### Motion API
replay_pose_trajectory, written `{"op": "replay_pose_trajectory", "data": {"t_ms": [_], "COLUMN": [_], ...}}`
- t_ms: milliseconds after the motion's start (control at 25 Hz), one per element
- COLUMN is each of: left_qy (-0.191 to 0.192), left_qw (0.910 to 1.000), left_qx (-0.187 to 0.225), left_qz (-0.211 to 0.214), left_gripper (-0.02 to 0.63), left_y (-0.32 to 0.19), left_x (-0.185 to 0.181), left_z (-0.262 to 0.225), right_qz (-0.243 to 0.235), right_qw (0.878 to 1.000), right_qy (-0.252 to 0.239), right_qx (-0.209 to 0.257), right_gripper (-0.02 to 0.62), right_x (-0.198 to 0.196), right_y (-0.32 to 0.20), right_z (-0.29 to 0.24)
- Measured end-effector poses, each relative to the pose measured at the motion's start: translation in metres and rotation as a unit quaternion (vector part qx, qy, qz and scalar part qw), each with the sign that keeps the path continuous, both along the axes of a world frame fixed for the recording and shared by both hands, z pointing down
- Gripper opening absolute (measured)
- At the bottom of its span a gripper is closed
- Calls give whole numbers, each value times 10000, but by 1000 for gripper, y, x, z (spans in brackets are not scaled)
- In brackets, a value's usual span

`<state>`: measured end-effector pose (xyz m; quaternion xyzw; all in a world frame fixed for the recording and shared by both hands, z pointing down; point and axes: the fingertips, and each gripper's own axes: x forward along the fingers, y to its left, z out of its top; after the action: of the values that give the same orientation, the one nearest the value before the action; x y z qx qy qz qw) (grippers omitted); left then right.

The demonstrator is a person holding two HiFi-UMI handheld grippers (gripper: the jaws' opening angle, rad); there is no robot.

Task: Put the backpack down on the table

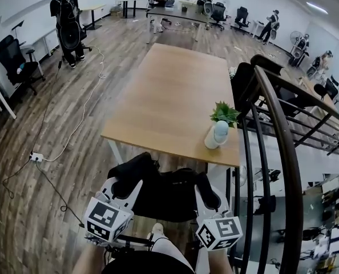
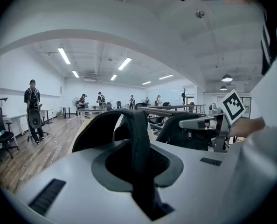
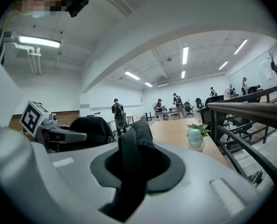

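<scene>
A black backpack (image 1: 161,192) hangs between my two grippers, just short of the near edge of the long wooden table (image 1: 169,96). My left gripper (image 1: 122,186) is shut on one black strap (image 2: 139,139). My right gripper (image 1: 207,194) is shut on another strap (image 3: 131,155). In the left gripper view the backpack's body (image 2: 185,133) and the right gripper's marker cube (image 2: 233,105) show to the right. In the right gripper view the backpack (image 3: 89,129) and the left gripper's cube (image 3: 32,117) are at the left, and the table (image 3: 173,129) lies ahead.
A small potted plant in a white pot (image 1: 220,128) stands at the table's near right corner. A dark metal railing (image 1: 275,130) runs along the right. An office chair (image 1: 15,61) and a floor cable with a power strip (image 1: 37,157) are at the left. Several people stand far back.
</scene>
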<state>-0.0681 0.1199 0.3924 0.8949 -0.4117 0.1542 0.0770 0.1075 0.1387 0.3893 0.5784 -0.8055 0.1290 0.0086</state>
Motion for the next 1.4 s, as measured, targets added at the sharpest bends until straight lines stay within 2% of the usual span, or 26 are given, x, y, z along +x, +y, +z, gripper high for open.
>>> {"op": "replay_pose_trajectory", "data": {"t_ms": [560, 960, 1400], "left_qy": [8, 53, 136], "left_qw": [9997, 9993, 9991], "left_qx": [131, 271, 355], "left_qz": [-219, -242, -161], "left_gripper": [54, 54, 54], "left_y": [-65, -94, -151], "left_x": [39, 38, 36], "left_z": [-7, -14, -21], "right_qz": [-282, -288, -249], "right_qw": [9995, 9994, 9993], "right_qy": [75, 42, 70], "right_qx": [98, 198, 265], "right_gripper": [75, 75, 75], "right_x": [37, 39, 35], "right_y": [-72, -103, -158], "right_z": [-9, -17, -24]}}
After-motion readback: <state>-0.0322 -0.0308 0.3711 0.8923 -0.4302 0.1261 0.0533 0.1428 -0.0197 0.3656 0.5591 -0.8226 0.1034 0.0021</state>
